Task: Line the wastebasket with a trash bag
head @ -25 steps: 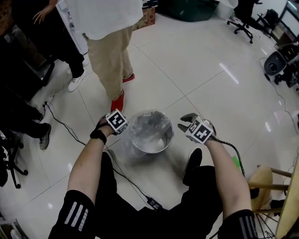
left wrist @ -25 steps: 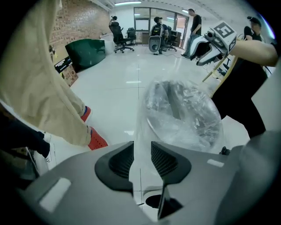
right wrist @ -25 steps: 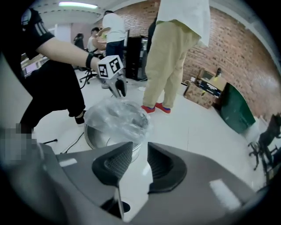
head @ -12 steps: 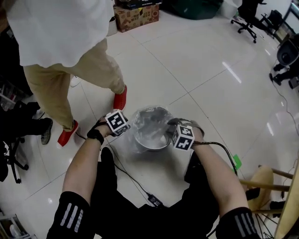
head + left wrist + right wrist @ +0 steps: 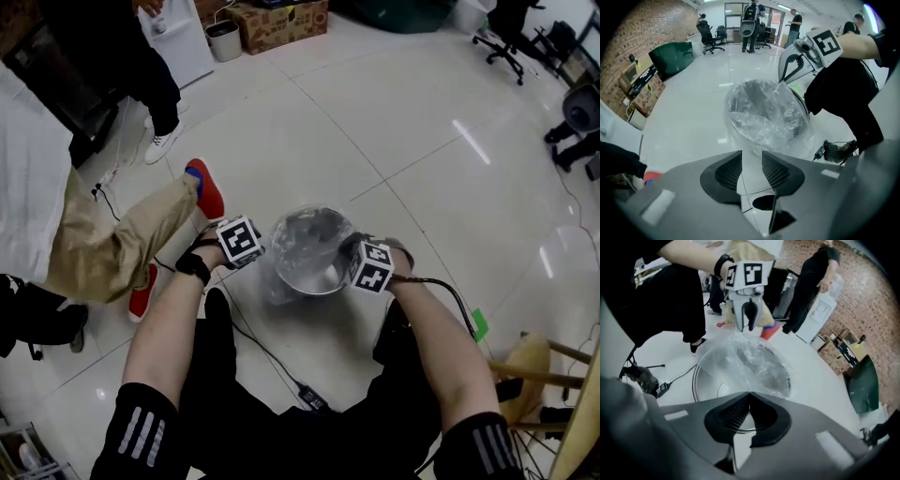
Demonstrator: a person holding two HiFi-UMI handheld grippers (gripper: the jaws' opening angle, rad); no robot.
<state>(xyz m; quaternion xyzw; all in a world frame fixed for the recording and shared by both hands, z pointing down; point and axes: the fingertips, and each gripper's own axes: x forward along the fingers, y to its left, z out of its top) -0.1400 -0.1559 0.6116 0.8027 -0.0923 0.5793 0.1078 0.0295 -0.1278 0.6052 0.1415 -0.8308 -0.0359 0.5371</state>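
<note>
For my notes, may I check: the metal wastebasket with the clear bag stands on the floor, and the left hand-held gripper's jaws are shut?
Not quite: the left hand-held gripper has its jaws apart, as the left gripper view shows. The wastebasket does stand on the floor.

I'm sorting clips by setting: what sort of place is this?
Probably an open office or lab: rolling office chairs on a glossy tiled floor, a brick wall, and a cardboard box.
</note>
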